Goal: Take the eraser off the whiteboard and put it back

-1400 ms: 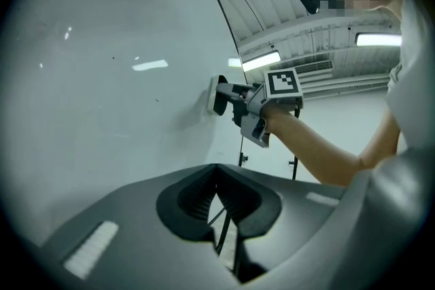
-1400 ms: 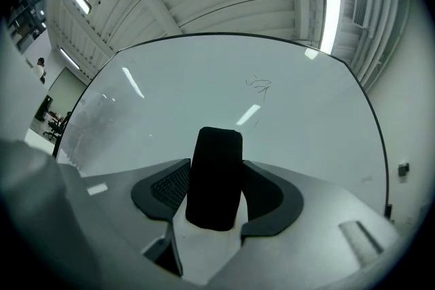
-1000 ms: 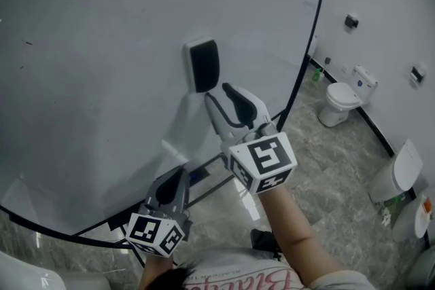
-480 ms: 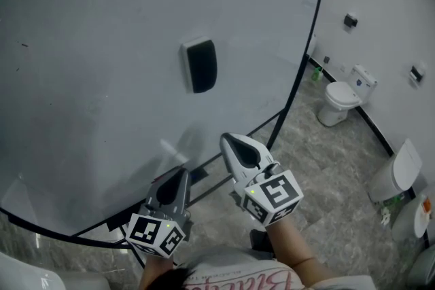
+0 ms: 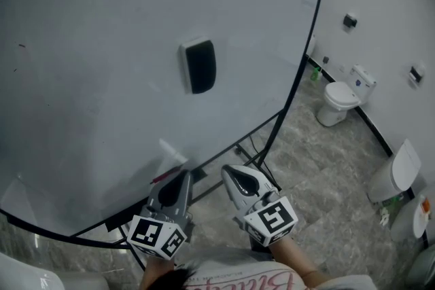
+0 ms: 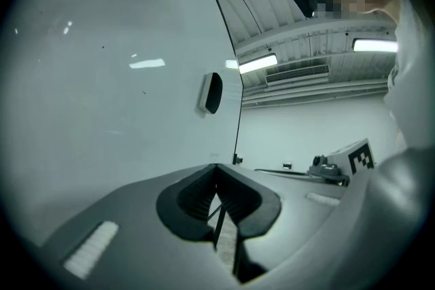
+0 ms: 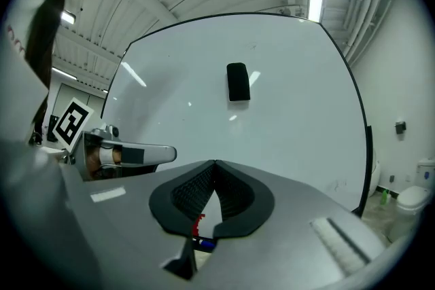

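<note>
eraser [image 5: 200, 66] clings to whiteboard [image 5: 102, 44], twelve o'clock above right gripper [image 5: 231, 173] and left gripper [image 5: 183, 176], both pinched closed and empty (held low). likely a resting step; any grasp needs jaws reopened, raised.

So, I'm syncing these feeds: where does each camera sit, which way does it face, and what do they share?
Head view: on the head, steeply down at the whiteboard; left gripper, right gripper, forearm show.
Left gripper view: along its shut jaws toward the whiteboard; right gripper at right.
Right gripper view: same along its shut jaws; left gripper at left.
All share the eraser.
</note>
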`<state>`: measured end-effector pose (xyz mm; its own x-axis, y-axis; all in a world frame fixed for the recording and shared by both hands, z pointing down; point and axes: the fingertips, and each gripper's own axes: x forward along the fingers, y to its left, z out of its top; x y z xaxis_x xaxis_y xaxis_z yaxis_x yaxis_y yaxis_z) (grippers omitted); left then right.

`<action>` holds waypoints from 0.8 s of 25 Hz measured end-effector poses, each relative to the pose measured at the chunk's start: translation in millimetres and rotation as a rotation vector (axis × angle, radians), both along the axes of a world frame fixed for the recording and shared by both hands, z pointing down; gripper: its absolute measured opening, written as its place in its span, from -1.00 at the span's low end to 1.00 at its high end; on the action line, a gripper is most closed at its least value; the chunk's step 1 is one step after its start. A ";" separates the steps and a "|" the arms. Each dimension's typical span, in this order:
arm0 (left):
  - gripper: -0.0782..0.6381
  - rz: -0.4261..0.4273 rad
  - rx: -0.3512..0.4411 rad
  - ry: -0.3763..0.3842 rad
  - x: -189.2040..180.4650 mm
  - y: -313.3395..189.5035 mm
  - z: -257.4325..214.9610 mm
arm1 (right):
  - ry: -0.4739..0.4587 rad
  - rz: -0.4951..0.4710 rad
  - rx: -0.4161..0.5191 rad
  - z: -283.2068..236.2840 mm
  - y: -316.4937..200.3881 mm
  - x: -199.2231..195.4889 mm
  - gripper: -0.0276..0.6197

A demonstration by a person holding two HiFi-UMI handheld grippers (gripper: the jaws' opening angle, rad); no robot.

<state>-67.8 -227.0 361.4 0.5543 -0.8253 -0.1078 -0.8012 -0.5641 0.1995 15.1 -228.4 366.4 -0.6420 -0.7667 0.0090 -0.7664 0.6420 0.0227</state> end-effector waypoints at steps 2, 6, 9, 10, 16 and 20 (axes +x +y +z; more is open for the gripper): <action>-0.78 0.001 0.003 0.001 0.4 0.1 -0.4 | 0.005 0.006 0.000 3.9 6.9 1.0 -0.91; -0.78 0.003 0.004 0.000 1.1 -0.5 -0.8 | -0.003 0.014 -0.003 5.4 10.0 3.6 -0.91; -0.78 0.008 0.002 -0.001 2.8 -0.5 -0.3 | -0.004 0.043 0.000 -2.2 8.0 7.1 -0.91; -0.78 0.010 0.001 -0.001 3.4 -0.4 0.0 | -0.006 0.049 0.002 -3.9 7.8 7.9 -0.91; -0.78 0.015 -0.002 -0.001 5.8 -0.3 1.1 | -0.011 0.035 0.011 -4.3 8.8 7.1 -0.91; -0.78 0.014 0.000 0.001 4.7 -1.0 0.9 | -0.012 0.024 0.030 -7.4 9.7 4.6 -0.91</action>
<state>-63.2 -228.0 362.2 0.5655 -0.8176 -0.1084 -0.7931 -0.5752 0.2003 19.7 -218.7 359.0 -0.6235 -0.7815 -0.0218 -0.7817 0.6227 0.0330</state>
